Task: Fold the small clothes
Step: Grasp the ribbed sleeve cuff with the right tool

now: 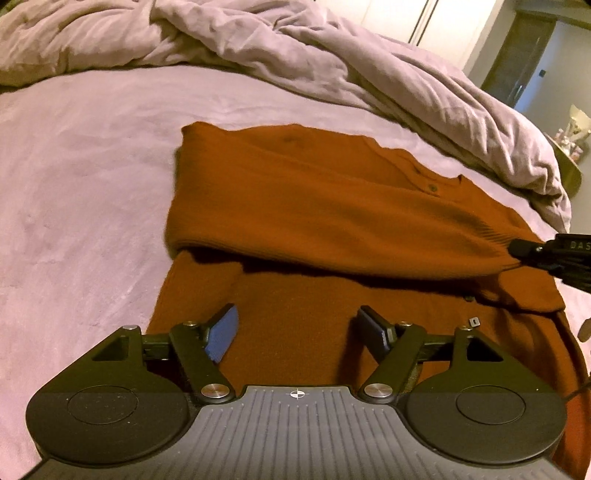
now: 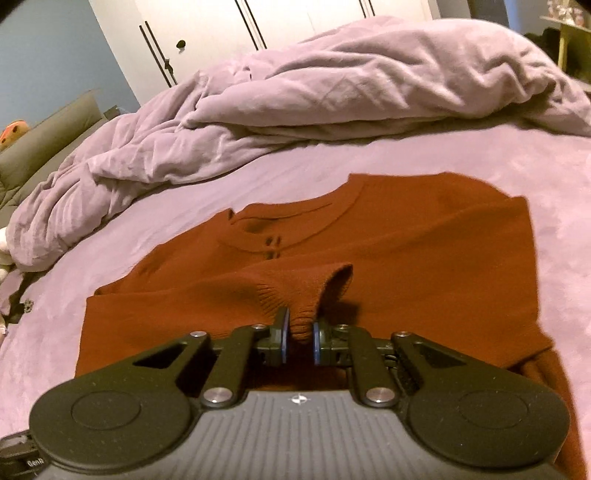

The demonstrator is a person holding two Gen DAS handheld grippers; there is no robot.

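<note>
A rust-orange knit sweater [image 1: 303, 206] with a buttoned neck lies flat on the lilac bed sheet [image 1: 81, 192]. One sleeve is folded across its chest. My left gripper [image 1: 297, 326] hovers open just above the sweater's near part, with only flat fabric under its blue pads. In the right wrist view the sweater [image 2: 406, 240] fills the middle. My right gripper [image 2: 300, 332] is shut on the ribbed sleeve cuff [image 2: 303, 295], which bunches up between the pads. The right gripper's tip [image 1: 532, 249] also shows at the right edge of the left wrist view, holding that cuff.
A crumpled lilac duvet [image 2: 332, 96] is heaped along the far side of the bed. White wardrobe doors [image 2: 221, 33] and a blue wall stand behind it. A grey cushion [image 2: 48, 144] lies at the far left. A doorway [image 1: 524, 62] opens at the far right.
</note>
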